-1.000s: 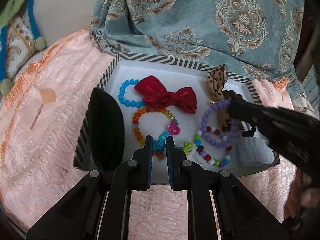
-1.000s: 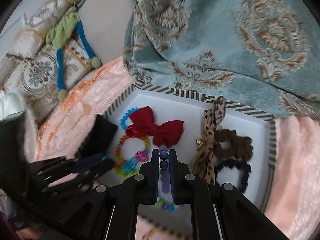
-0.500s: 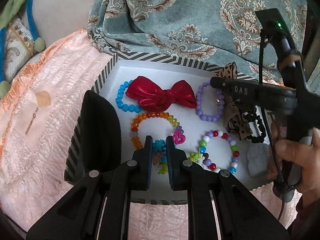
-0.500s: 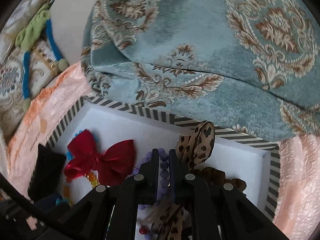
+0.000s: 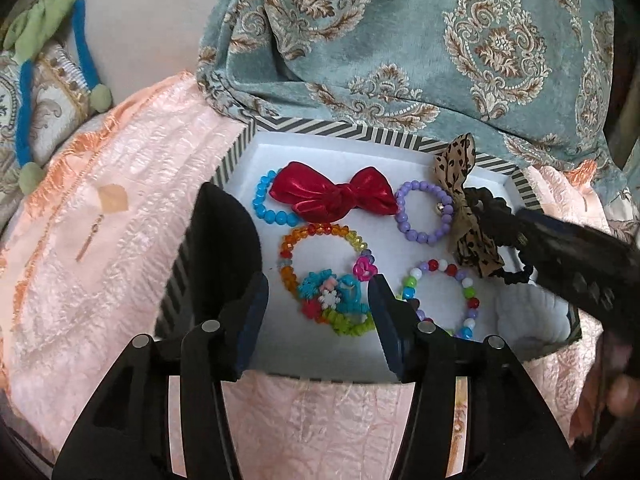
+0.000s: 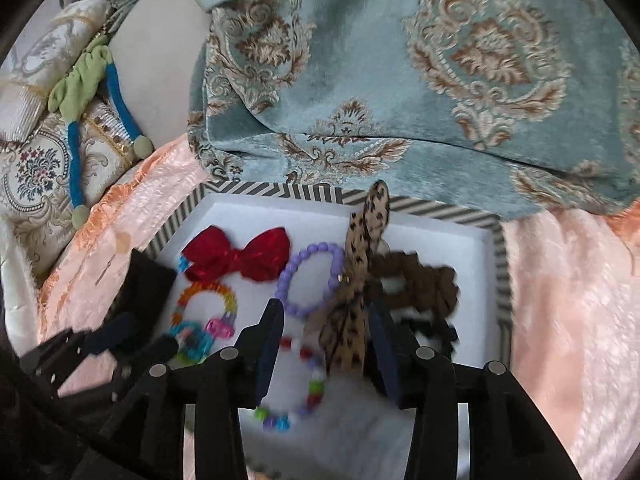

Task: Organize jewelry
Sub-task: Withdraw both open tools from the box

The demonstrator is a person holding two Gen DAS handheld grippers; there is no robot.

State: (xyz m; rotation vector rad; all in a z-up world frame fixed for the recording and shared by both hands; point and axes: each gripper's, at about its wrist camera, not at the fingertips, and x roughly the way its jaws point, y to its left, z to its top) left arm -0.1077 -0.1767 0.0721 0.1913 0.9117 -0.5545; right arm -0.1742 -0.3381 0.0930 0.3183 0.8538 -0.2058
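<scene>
- Bracelets and hair pieces all inside the striped-rim box (image 5: pixel 328 130) on the peach quilt (image 5: pixel 120 240); sorting looks well along.
- Left gripper (image 5: pixel 318 300): jaws spread wide, holding nothing, hovering low over the near part of the box, straddling the teal flower-bead bracelet (image 5: pixel 334 300), which lies partly over the orange-rainbow bracelet (image 5: pixel 316 236).
- Right gripper (image 6: pixel 324 344): jaws likewise apart and empty, bracketing the lower tail of the leopard-print bow (image 6: pixel 352 304); view blurred, so contact with the bow not determinable.
- Likely step for the left: pick or nudge the teal bracelet clear of the rainbow one. Best done by lowering straight down, closing on one side of the loop only, not across both bracelets at once.
- Worth lifting slowly: elastic bead loops snag and drag neighbours such as the pink heart charm (image 5: pixel 364 270).
- Further out: multicolour bead bracelet (image 5: pixel 440 296) near right, lilac bracelet (image 5: pixel 424 212) behind it, red velvet bow (image 5: pixel 332 196) overlapping the blue bead bracelet (image 5: pixel 266 204) at the back.
- Black flap (image 5: pixel 224 248) standing at the box's left wall; keep the left finger off it.
- Brown scrunchie (image 6: pixel 416 276) and black scrunchie (image 6: pixel 440 332) on the right side; teal damask cushion (image 5: pixel 400 40) beyond.
</scene>
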